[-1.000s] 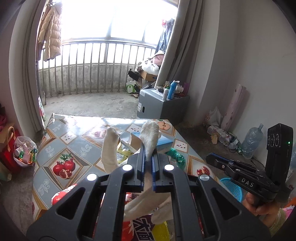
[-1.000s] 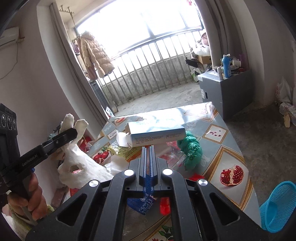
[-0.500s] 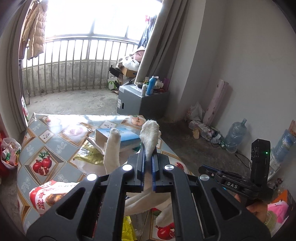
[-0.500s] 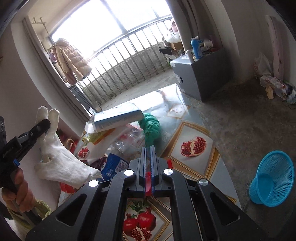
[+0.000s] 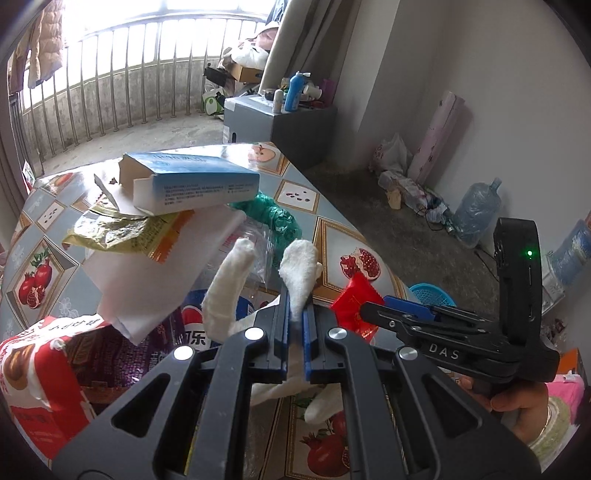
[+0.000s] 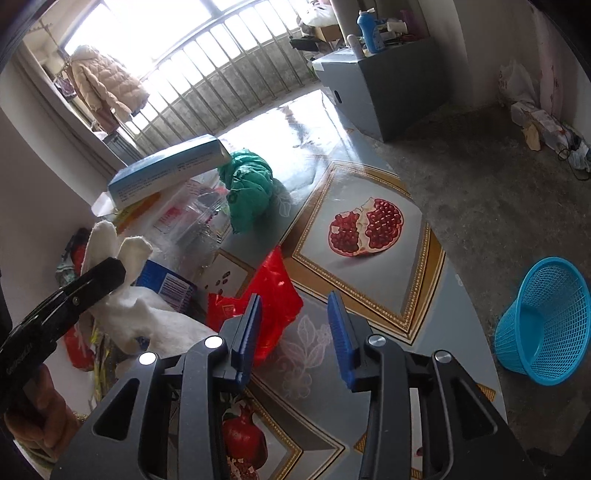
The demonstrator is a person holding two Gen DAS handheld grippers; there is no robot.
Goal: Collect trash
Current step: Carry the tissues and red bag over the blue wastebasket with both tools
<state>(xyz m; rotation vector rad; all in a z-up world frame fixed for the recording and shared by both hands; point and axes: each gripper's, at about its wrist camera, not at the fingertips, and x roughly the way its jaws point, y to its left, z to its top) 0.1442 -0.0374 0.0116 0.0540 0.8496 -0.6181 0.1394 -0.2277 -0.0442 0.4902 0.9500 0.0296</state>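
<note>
Trash is heaped on the table (image 6: 424, 258): a white glove (image 5: 299, 273) is clamped in the left gripper (image 5: 295, 332), while the right gripper (image 6: 295, 332), its jaws opening and nothing pinched between them, is poised at the lower middle over a red wrapper (image 6: 273, 291). The wrapper is best straddled before the jaws are closed. Only the right wrist view shows the blue basket (image 6: 543, 325) fully, at lower right.

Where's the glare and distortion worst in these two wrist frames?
Left wrist view: the window is blown out, railing bars bow with fisheye, corners vignette black. Right wrist view: the window is overexposed, glare washes out the far end of the table; the blue basket stays sharp.
</note>
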